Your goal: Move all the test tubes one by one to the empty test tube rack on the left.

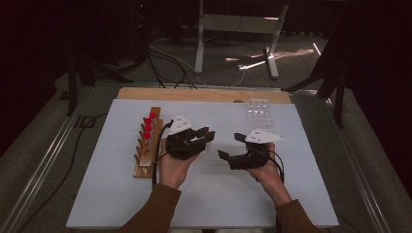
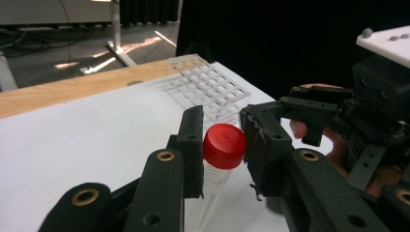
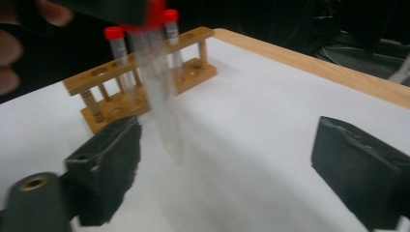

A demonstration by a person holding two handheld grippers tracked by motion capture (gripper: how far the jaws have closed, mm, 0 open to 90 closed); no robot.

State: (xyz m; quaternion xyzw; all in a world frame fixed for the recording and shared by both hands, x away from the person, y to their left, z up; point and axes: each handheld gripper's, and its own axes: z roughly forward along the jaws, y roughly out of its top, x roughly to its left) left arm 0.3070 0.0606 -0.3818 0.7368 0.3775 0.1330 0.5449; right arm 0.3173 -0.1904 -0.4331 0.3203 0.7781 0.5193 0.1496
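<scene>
Left gripper view: left gripper [image 2: 223,145] fingers pinch the tube [image 2: 220,166] under its red cap; it looks light, slippery, maybe breakable. Right gripper [image 3: 227,169] fingers stand wide.

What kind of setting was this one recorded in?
Probably a lab-style bench set up for recording: a white-topped table in a dark room, a wooden rack of red-capped test tubes, a clear plastic grid tray, and cables and stand legs on the floor behind.

No legible text, label or number anywhere.
</scene>
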